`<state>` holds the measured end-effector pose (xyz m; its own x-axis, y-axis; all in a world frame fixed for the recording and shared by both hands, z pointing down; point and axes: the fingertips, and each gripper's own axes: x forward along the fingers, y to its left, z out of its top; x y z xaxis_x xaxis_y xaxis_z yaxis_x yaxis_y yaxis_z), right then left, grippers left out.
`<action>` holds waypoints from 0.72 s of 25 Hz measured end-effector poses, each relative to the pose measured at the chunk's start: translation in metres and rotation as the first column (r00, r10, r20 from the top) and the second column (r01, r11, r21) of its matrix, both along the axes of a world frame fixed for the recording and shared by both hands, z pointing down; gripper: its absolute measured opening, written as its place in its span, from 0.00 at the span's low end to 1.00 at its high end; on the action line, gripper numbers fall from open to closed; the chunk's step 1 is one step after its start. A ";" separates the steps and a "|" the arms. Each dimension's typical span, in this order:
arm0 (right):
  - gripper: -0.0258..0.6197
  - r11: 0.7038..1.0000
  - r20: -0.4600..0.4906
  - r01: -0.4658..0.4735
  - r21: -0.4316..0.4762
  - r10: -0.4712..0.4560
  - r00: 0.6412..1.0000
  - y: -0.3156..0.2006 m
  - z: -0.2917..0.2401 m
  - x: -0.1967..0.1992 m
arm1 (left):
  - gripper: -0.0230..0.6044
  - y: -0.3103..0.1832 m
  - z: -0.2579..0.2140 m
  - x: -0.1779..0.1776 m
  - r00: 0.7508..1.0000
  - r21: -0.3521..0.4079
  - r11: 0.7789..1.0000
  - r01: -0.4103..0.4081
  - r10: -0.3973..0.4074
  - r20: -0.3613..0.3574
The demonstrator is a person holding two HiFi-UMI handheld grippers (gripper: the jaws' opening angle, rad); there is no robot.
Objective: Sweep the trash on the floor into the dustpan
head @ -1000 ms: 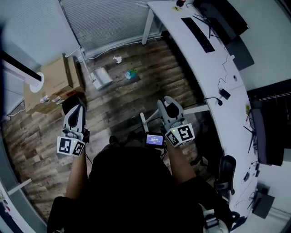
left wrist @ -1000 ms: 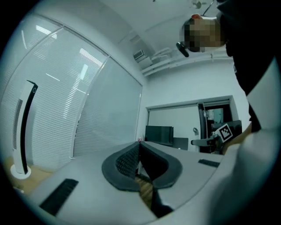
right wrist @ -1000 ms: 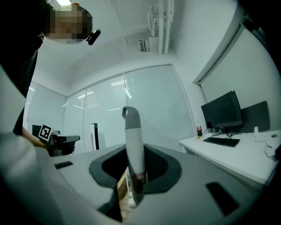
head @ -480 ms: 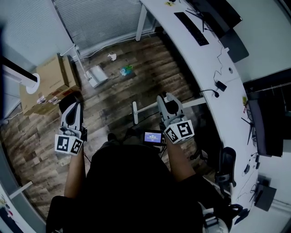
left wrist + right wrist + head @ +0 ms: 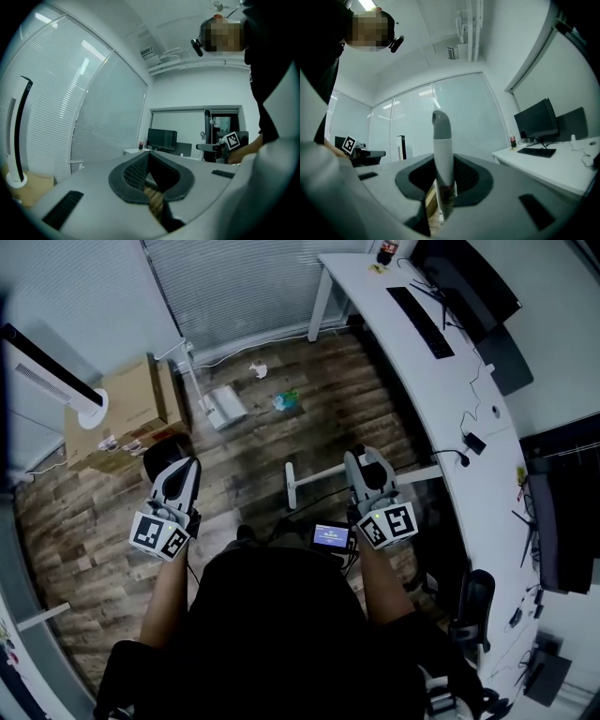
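Note:
My right gripper (image 5: 359,456) is shut on the upright white broom handle (image 5: 442,140) with a grey top. In the head view its shaft runs left from that gripper to the white broom head (image 5: 292,486) on the wood floor. My left gripper (image 5: 163,456) is shut and holds nothing; its jaws (image 5: 151,176) point level towards the window wall. Farther off by the blinds a white dustpan (image 5: 225,407) with a tall thin handle rests on the floor. Trash lies to its right: a crumpled white paper (image 5: 258,368) and a green-blue wrapper (image 5: 286,401).
A cardboard box (image 5: 122,413) and a white tower fan (image 5: 52,371) stand at the left. A long white desk (image 5: 441,371) with keyboard and monitor runs along the right, with a black chair (image 5: 469,601) beside it. A small lit screen (image 5: 330,535) hangs at my chest.
The head view has swung, so the floor, dustpan and trash sit a little lower and further right in the picture. Both grippers keep their pose, and the right still holds the broom.

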<state>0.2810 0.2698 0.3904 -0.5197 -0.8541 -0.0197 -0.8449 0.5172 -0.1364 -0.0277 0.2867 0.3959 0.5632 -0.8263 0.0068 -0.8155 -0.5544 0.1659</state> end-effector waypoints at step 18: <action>0.18 0.992 0.031 0.122 -0.043 -0.121 0.992 -0.045 0.024 0.028 | 0.03 -0.033 0.014 0.017 0.994 -0.047 0.993 0.106 -0.106 0.013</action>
